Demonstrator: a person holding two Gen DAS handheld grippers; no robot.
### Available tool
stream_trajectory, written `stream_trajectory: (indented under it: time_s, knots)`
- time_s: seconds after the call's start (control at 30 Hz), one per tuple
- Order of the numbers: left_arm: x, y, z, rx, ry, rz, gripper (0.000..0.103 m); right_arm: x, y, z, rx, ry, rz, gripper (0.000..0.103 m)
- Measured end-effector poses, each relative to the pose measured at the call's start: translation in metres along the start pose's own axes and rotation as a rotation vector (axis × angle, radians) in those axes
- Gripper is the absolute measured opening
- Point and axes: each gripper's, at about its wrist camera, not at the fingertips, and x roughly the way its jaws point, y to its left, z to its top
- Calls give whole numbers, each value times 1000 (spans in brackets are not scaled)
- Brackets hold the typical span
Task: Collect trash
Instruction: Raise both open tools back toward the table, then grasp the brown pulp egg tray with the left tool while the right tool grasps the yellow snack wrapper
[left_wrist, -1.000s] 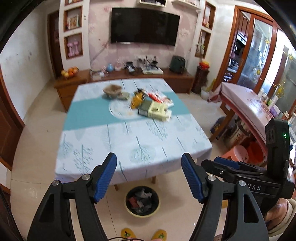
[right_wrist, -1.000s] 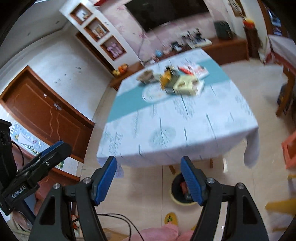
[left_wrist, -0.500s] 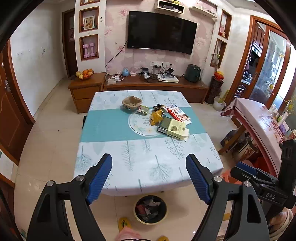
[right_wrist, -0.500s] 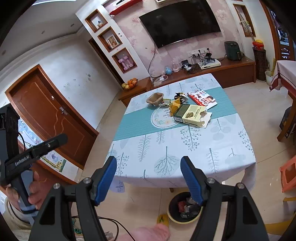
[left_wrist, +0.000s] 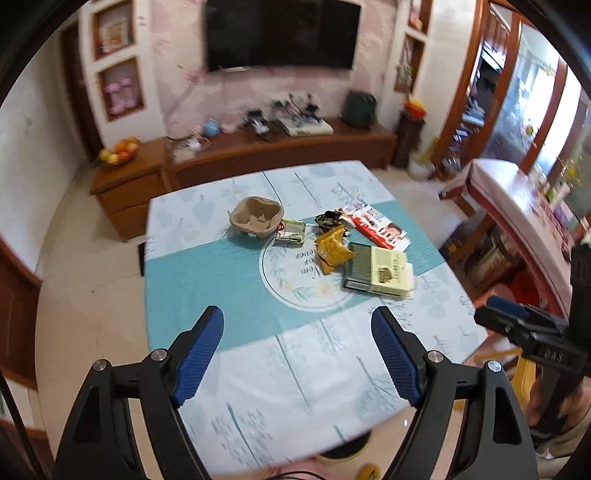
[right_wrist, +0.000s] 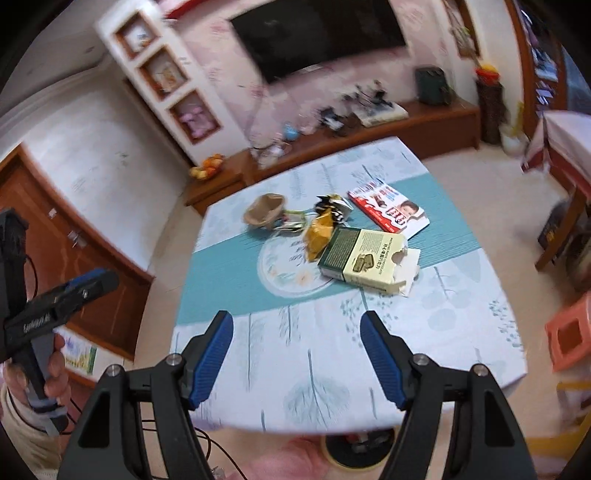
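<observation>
Trash lies in the middle of the table (left_wrist: 207, 273): a brown pulp tray (left_wrist: 256, 218), a small green wrapper (left_wrist: 291, 232), a yellow wrapper (left_wrist: 331, 251), a dark crumpled wrapper (left_wrist: 328, 218), a green and cream carton (left_wrist: 376, 269) and a red and white box (left_wrist: 380, 229). The same items show in the right wrist view, with the carton (right_wrist: 364, 258) nearest. My left gripper (left_wrist: 297, 354) is open and empty above the table's near half. My right gripper (right_wrist: 297, 354) is open and empty above the near edge. A trash bin (right_wrist: 354, 452) sits on the floor under the near edge, mostly hidden.
A wooden TV cabinet (left_wrist: 258, 147) runs along the far wall with a fruit bowl (left_wrist: 118, 150). A second table (left_wrist: 517, 206) stands at the right, and an orange stool (right_wrist: 569, 336) stands beside the main table. A wooden door (right_wrist: 74, 243) is at the left.
Both grippers have moved forward and down toward the table, so the trash looks larger and nearer. The bin has slipped almost out of view under the table edge. Both grippers stay open.
</observation>
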Motion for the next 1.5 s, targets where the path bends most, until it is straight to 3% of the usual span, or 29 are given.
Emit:
stream_trajectory:
  time_s: [0.23,0.5,0.87,1.1,1.23,1.5]
  knots:
    - [108,50,77,86,93,-86,81,100,12,60,71,53,-132,72]
    - [225,52,117,99,187,-157,81,183,9,101,71,111,-222,72]
    - [333,36,131,133,277,-55,67,255,5,110,-6,202,-302,72]
    - [368,44,123,91,359,-30,45,267,7,113,-38,212,-309,72]
    - [374,50,117,70,379,-27,23,275,5,112,-44,225,-309,72]
    - [346,74,109,0,325,-54,16,292,9,110,-81,248,-308,72]
